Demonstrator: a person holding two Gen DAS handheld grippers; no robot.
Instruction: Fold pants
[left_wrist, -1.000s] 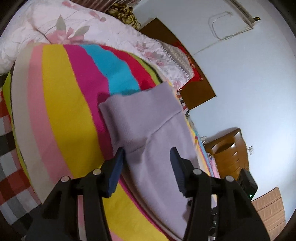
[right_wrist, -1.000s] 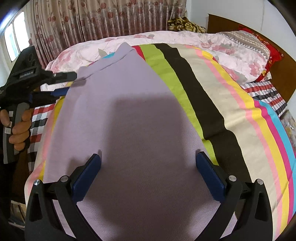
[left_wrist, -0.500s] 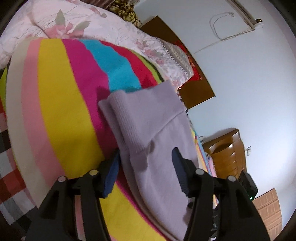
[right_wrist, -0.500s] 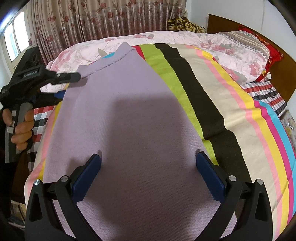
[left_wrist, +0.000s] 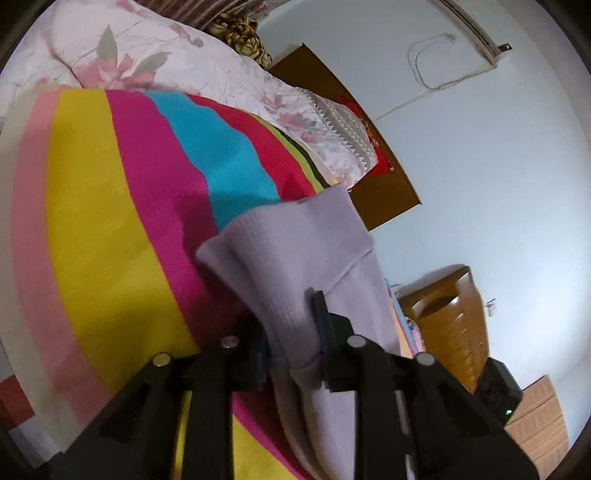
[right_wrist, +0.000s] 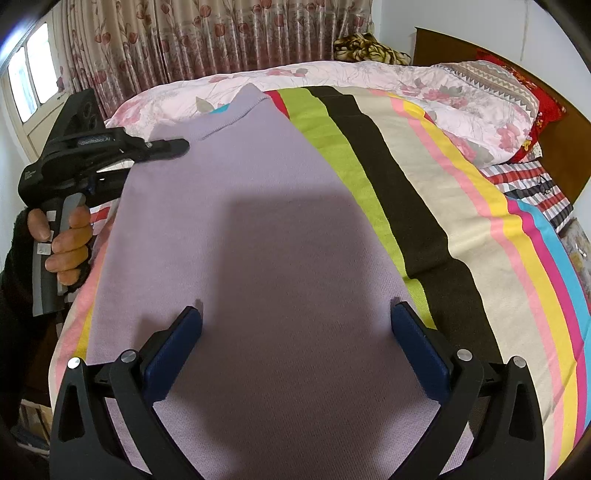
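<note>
- White lettering on the left gripper at nine o'clock is too blurred to read.
- Its jaws, just closing, pinch the lilac pants at their ribbed end; the pants lie on the striped bed.
- Right gripper jaws stand wide above the cloth, whose near end is cut off.

The pants are matt, fine-ribbed lilac knit cloth; the striped blanket beneath looks soft and fleecy.

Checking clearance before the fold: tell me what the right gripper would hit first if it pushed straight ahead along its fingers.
The right gripper, jaws wide open, points down at the lilac pants spread flat on the striped blanket. It would most likely meet the pants cloth first; nothing else shows between its fingers, though depth is hard to judge.
</note>
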